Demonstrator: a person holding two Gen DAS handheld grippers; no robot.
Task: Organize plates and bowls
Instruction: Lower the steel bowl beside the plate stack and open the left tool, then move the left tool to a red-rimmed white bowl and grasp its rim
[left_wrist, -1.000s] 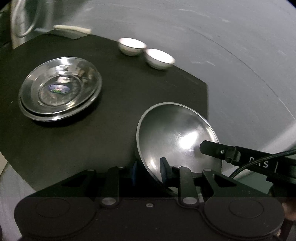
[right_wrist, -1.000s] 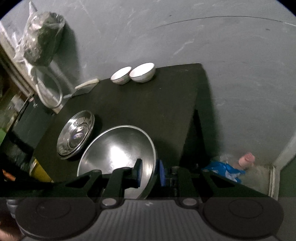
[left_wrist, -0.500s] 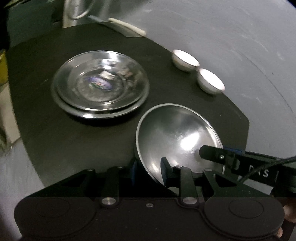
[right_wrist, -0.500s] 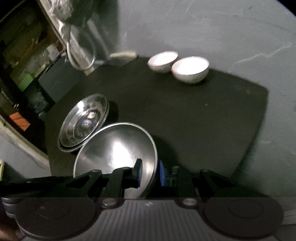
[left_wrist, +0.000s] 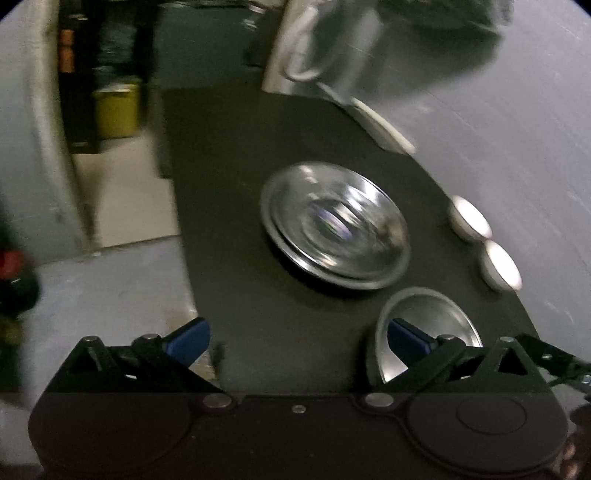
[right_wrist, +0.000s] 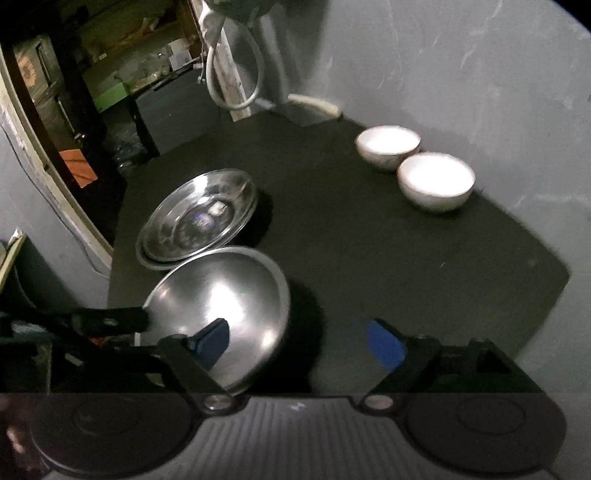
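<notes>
Both grippers have just been opening. The left gripper (left_wrist: 297, 338) and the right gripper (right_wrist: 299, 341) stand spread, pinching nothing. The steel bowl (right_wrist: 221, 302) sits on the black table (right_wrist: 388, 258), near the stacked steel plates (right_wrist: 199, 218). Two white bowls (right_wrist: 436, 182) stand far right.

Bare black mat (right_wrist: 369, 258) lay open through the middle and right. Blocked at left by stacked plates (right_wrist: 199, 218) and steel bowl (right_wrist: 221, 299), touching; blocked far right by two white bowls (right_wrist: 436, 181) against the wall (right_wrist: 480, 74).
</notes>
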